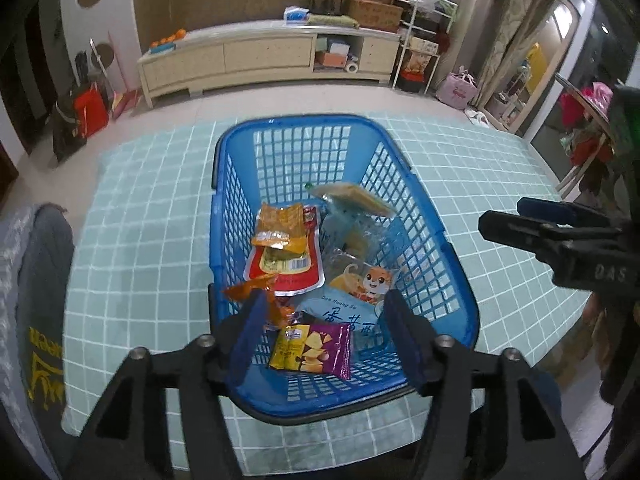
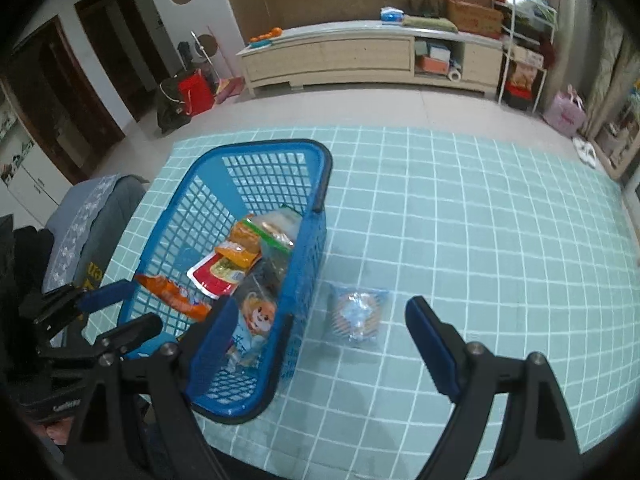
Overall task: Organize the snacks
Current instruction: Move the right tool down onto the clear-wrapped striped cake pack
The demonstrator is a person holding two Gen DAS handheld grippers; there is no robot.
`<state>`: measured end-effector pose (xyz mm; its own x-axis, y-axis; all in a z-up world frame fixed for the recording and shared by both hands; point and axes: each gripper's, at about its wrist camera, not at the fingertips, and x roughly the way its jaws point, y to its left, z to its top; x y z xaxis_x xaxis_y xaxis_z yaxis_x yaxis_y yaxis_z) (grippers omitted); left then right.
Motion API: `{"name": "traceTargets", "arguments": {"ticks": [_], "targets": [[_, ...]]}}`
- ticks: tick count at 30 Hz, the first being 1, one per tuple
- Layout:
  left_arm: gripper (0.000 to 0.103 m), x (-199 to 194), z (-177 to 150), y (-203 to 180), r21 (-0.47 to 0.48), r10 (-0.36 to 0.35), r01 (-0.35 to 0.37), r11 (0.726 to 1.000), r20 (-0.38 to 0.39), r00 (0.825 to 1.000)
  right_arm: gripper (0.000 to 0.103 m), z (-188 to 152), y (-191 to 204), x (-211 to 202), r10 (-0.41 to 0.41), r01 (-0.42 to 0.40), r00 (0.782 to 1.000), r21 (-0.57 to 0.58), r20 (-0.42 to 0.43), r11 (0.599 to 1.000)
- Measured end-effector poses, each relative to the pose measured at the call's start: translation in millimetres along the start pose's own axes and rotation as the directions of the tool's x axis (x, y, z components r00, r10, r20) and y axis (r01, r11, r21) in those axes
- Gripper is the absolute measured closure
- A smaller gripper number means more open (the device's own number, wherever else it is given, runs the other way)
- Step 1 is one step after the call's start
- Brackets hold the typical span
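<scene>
Blue lattice basket (image 1: 430, 216) on a pale teal cloth (image 2: 480, 220) gridded in white — inside, a purple-and-yellow packet (image 1: 312, 346) and a red pouch (image 1: 286, 268).

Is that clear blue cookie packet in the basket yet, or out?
Out. The cookie packet lies flat on the tiled tablecloth, beside the blue basket, apart from it.

The basket (image 2: 308, 264) stands on the tablecloth (image 2: 480, 240), left of a lone biscuit packet (image 2: 357, 314) lying just beside it. Inside the basket, several snack packets (image 1: 296, 264) overlap; a chip bag (image 1: 312, 346) lies nearest, perhaps flat on the bottom.
</scene>
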<state>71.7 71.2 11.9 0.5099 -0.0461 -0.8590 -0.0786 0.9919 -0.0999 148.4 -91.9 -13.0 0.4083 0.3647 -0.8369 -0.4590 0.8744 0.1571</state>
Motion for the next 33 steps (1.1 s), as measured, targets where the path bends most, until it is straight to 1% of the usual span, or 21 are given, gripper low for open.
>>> {"name": "traceTargets", "arguments": {"ticks": [3,5,8,11,17,20,22,24,25,28,33], "targets": [[0.032,-8,-2,-10,0.027,0.017,-0.018,0.999,0.027,0.999,0.014,-4,-5,-5,0.000,0.000,1.000,0.007,-0.014,1.000],[0.031,-11,-4,-14,0.030,0.025,-0.027,0.999,0.043,0.999,0.014,-8,-6,-10,0.002,-0.002,1.000,-0.001,-0.016,1.000],[0.028,-15,-9,-16,0.011,0.025,-0.026,1.000,0.066,0.998,0.014,-15,-7,-18,0.002,-0.003,1.000,-0.029,-0.008,1.000],[0.027,-16,-16,-19,-0.018,0.038,-0.036,0.999,0.082,0.996,0.014,-23,-9,-22,0.000,0.000,1.000,-0.059,-0.002,0.998],[0.027,-23,-37,-23,-0.082,0.069,-0.059,0.995,0.118,0.991,0.014,-45,-17,-27,0.023,-0.015,0.998,-0.147,0.050,0.989],[0.027,-25,-51,-24,-0.135,0.087,-0.070,0.988,0.123,0.989,0.014,-54,-23,-22,0.033,-0.025,0.999,-0.178,0.042,0.984],[0.027,-27,-60,-25,-0.168,0.117,-0.094,0.981,0.134,0.984,0.014,-57,-29,-16,0.034,-0.028,0.999,-0.184,0.027,0.983],[0.027,-31,-70,-25,-0.217,0.150,-0.116,0.969,0.148,0.978,0.014,-59,-35,-12,0.045,-0.039,0.999,-0.190,0.028,0.981],[0.027,-33,-79,-25,-0.257,0.163,-0.119,0.959,0.156,0.974,0.014,-60,-38,-9,0.054,-0.046,0.998,-0.197,0.031,0.979],[0.027,-35,-96,-23,-0.334,0.192,-0.129,0.934,0.163,0.968,0.014,-65,-45,0,0.109,-0.098,0.993,-0.236,0.035,0.967],[0.027,-26,-111,-28,-0.381,0.261,-0.188,0.905,0.147,0.954,0.014,-69,-44,23,0.133,-0.117,0.991,-0.335,0.025,0.935]]}}
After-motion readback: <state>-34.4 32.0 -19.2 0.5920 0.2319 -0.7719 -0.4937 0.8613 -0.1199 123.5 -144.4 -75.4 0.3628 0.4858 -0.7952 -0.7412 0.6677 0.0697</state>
